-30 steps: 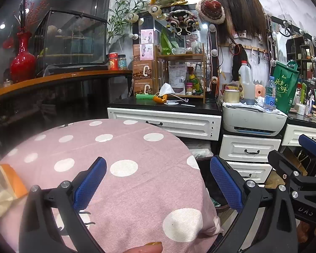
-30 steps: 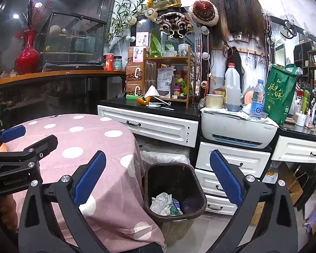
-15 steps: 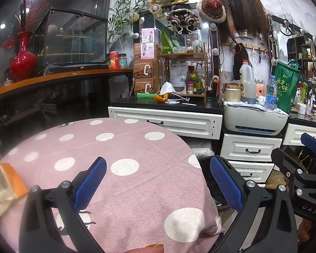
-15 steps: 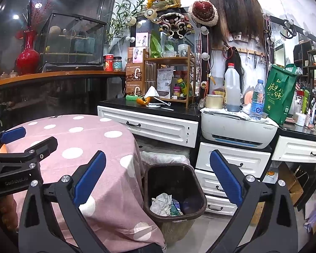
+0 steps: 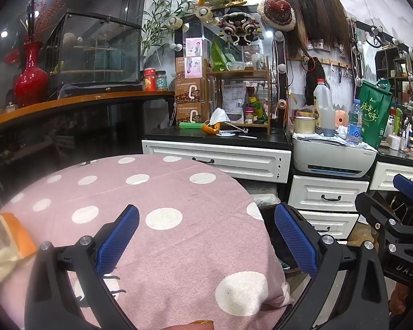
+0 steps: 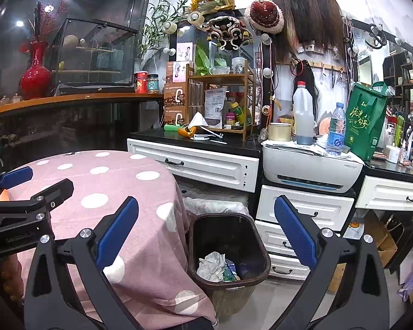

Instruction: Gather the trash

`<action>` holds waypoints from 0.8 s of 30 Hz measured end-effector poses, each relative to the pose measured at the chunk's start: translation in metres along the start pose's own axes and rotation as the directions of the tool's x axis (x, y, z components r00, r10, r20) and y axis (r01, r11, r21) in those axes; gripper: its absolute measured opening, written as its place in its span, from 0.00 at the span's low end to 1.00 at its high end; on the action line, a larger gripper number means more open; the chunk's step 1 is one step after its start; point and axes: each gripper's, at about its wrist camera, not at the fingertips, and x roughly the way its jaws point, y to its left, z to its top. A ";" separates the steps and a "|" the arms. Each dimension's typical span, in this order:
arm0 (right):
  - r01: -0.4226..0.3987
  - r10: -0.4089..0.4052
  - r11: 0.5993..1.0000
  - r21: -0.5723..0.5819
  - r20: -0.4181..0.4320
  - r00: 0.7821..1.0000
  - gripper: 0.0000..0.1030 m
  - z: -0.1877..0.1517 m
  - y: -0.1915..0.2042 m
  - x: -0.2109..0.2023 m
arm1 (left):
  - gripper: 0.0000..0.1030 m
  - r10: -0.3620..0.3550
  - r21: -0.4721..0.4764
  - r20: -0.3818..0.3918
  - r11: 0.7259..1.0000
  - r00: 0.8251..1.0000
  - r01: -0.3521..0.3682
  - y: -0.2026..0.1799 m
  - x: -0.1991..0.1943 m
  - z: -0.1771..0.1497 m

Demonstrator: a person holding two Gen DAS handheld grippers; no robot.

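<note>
Both grippers, left gripper [image 5: 206,236] and right gripper [image 6: 206,228], have fingers spread wide, holding nothing. Only trash left is the orange-and-clear wrapper [image 5: 5,242] at far left on the pink surface [image 5: 179,247]; bin [image 6: 228,247] sits lower center. It's flimsy plastic, so a grab might just slide it off the edge.
</note>
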 end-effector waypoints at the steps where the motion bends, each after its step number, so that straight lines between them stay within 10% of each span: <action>1: 0.000 0.000 1.000 0.000 0.000 1.000 0.94 0.000 0.000 0.000 | 0.95 -0.001 0.001 0.000 1.000 1.000 0.001 0.000 0.000 0.000; 24: -0.003 0.003 1.000 -0.004 -0.011 1.000 0.94 -0.002 0.002 0.003 | 0.95 -0.009 0.000 -0.013 1.000 1.000 0.009 -0.001 0.001 -0.001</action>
